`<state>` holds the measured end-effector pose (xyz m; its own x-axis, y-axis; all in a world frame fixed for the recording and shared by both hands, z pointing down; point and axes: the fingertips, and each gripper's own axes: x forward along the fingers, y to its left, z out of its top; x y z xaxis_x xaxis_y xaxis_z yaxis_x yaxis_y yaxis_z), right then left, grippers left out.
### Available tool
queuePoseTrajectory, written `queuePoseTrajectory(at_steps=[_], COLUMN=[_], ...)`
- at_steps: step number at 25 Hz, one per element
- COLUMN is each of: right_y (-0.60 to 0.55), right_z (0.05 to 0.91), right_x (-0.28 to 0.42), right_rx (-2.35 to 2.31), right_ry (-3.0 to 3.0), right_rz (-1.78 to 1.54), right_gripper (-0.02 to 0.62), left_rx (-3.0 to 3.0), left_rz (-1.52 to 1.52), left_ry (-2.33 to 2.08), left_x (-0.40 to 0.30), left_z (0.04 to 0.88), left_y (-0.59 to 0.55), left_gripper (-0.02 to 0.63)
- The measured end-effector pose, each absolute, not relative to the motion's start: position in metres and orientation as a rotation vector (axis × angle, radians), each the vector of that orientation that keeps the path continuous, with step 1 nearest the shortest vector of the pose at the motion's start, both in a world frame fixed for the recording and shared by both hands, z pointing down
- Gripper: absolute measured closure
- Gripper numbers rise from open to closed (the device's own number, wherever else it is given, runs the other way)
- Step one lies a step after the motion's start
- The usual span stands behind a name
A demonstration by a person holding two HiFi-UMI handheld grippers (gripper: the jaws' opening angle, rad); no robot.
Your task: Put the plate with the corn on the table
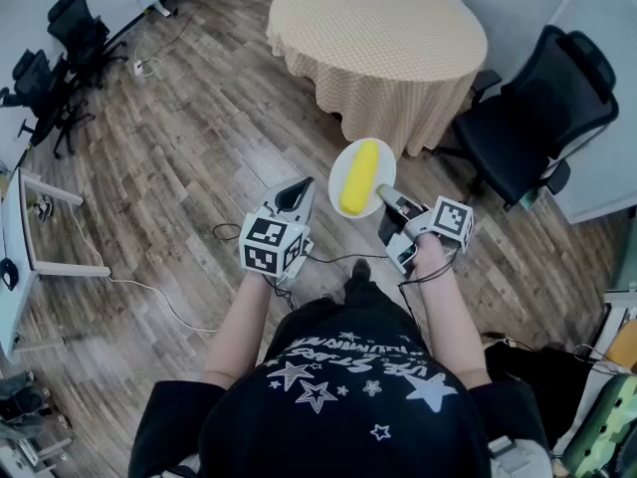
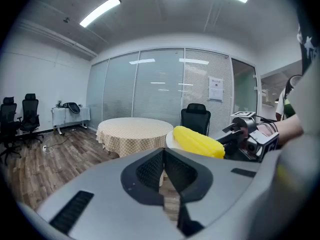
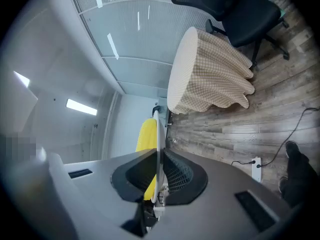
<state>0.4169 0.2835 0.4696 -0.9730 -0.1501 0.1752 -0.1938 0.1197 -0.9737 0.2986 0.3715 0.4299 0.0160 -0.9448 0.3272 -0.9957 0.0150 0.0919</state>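
Note:
A white plate (image 1: 338,169) carrying a yellow corn cob (image 1: 359,177) hangs in the air above the wooden floor. My right gripper (image 1: 388,199) is shut on the plate's near rim. In the right gripper view the plate (image 3: 157,134) stands edge-on between the jaws, with the corn (image 3: 145,136) on its left face. My left gripper (image 1: 298,196) is just left of the plate, shut and holding nothing. Its jaws (image 2: 164,157) meet, with the corn (image 2: 198,142) beyond them to the right. The round table (image 1: 378,30) with a beige checked cloth stands ahead, apart from the plate.
A black office chair (image 1: 537,113) stands right of the table. More black chairs (image 1: 55,63) are at the far left, by a white desk (image 1: 18,257). Cables (image 1: 149,292) trail over the floor. Glass walls (image 2: 150,86) close the room.

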Motion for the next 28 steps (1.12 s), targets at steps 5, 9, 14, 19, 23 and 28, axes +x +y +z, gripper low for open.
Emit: queuePoseTrajectory(at_steps=[5, 9, 14, 19, 23, 28], right_y=[0.274, 0.276, 0.277, 0.276, 0.276, 0.277], right_z=[0.466, 0.465, 0.466, 0.464, 0.462, 0.464], right_x=[0.411, 0.412, 0.415, 0.411, 0.41, 0.411], right_rx=[0.361, 0.355, 0.375, 0.361, 0.359, 0.377], right_ry=[-2.345, -2.345, -2.341, -2.335, -2.34, -2.328], right_rz=[2.021, 2.039, 2.028, 2.035, 2.035, 2.049], right_gripper=[0.554, 0.554, 0.554, 0.554, 0.554, 0.554], left_rx=[2.016, 2.028, 2.032, 2.02, 2.014, 2.004], left_rz=[0.241, 0.232, 0.205, 0.19, 0.184, 0.188], left_ry=[-2.0, -1.985, -1.985, -1.99, -1.993, -1.983], left_x=[0.292, 0.296, 0.294, 0.288, 0.286, 0.286], left_z=[0.428, 0.43, 0.427, 0.428, 0.429, 0.432], left_y=[0.363, 0.363, 0.364, 0.365, 0.371, 0.378], left_gripper=[0.598, 0.598, 0.598, 0.598, 0.598, 0.598])
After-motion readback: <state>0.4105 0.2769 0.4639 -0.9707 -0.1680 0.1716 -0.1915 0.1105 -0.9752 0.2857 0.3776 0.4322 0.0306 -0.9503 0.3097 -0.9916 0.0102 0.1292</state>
